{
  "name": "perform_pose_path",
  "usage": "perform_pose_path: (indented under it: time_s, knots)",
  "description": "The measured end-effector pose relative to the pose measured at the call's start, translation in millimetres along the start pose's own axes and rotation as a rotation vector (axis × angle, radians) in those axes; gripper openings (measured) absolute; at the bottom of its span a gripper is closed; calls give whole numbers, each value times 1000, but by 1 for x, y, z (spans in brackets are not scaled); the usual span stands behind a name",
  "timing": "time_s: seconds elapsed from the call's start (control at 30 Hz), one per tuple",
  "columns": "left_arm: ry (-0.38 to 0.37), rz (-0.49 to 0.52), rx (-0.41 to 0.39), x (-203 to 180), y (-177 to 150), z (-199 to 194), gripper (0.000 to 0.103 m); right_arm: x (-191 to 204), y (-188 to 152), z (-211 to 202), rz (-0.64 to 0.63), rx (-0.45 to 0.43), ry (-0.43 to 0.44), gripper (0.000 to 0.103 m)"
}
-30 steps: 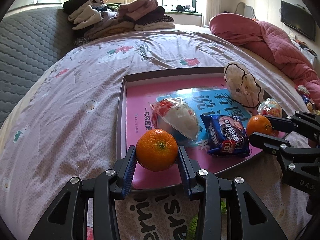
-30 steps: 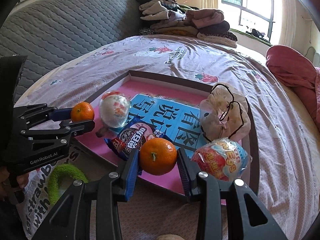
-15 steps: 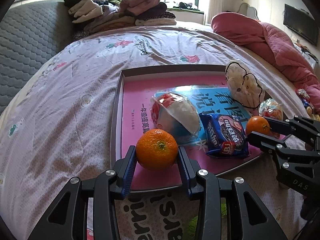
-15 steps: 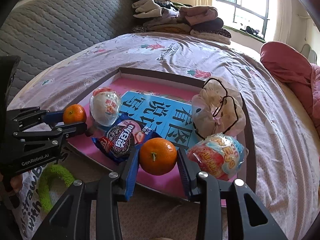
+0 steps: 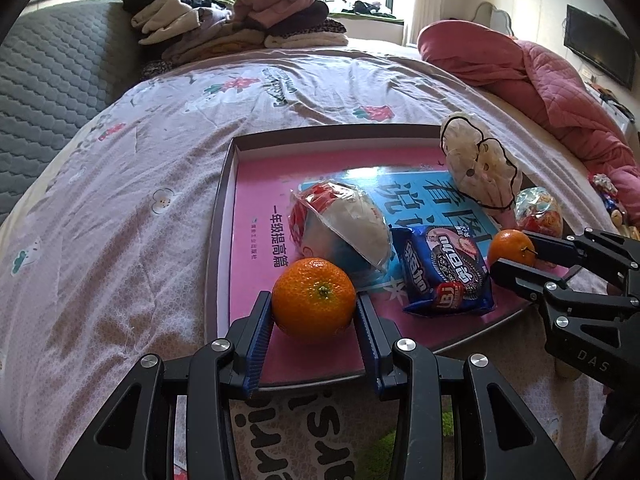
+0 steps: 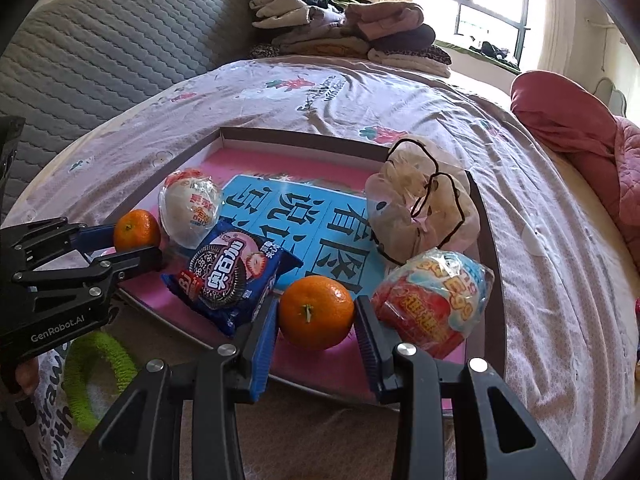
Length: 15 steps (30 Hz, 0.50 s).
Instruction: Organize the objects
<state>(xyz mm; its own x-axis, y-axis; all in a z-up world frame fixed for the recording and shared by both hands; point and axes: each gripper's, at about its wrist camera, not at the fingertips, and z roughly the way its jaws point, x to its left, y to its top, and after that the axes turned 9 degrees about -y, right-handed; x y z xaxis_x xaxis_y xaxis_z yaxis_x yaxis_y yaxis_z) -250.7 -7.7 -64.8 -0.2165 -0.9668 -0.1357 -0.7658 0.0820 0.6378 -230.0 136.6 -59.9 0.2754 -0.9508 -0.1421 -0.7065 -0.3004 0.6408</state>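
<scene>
My left gripper [image 5: 314, 305] is shut on an orange mandarin [image 5: 314, 290] over the near left part of a pink tray [image 5: 223, 208]. My right gripper [image 6: 316, 314] is shut on a second mandarin [image 6: 316, 304] over the tray's [image 6: 304, 137] near edge. Each wrist view shows the other gripper holding its fruit: the right gripper [image 5: 512, 252] at the right, the left gripper [image 6: 136, 244] at the left. A blue cookie pack [image 5: 444, 272] [image 6: 232, 276], a white wrapped bun [image 5: 344, 228] [image 6: 192, 206], a crumpled plastic bag [image 5: 476, 168] [image 6: 420, 216] and a colourful snack bag [image 5: 538, 212] [image 6: 436, 304] lie on the tray.
The tray lies on a bed with a pink flowered sheet [image 5: 120, 208]. Folded clothes [image 5: 236, 28] are stacked at the far end and a red quilt [image 5: 540, 80] is bunched at the right. A green ring [image 6: 92, 364] and a printed bag [image 5: 288, 432] lie near me.
Both grippers still hold their mandarins in about the same spots. The right wrist view has tipped slightly, so the tray sits a little lower in it.
</scene>
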Motion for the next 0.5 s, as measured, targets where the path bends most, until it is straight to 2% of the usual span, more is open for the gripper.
perform_pose_path:
  time_s: [0.5]
  knots:
    - [-22,-33,13,8,2,4,41,0,3,4,6,27,7,39]
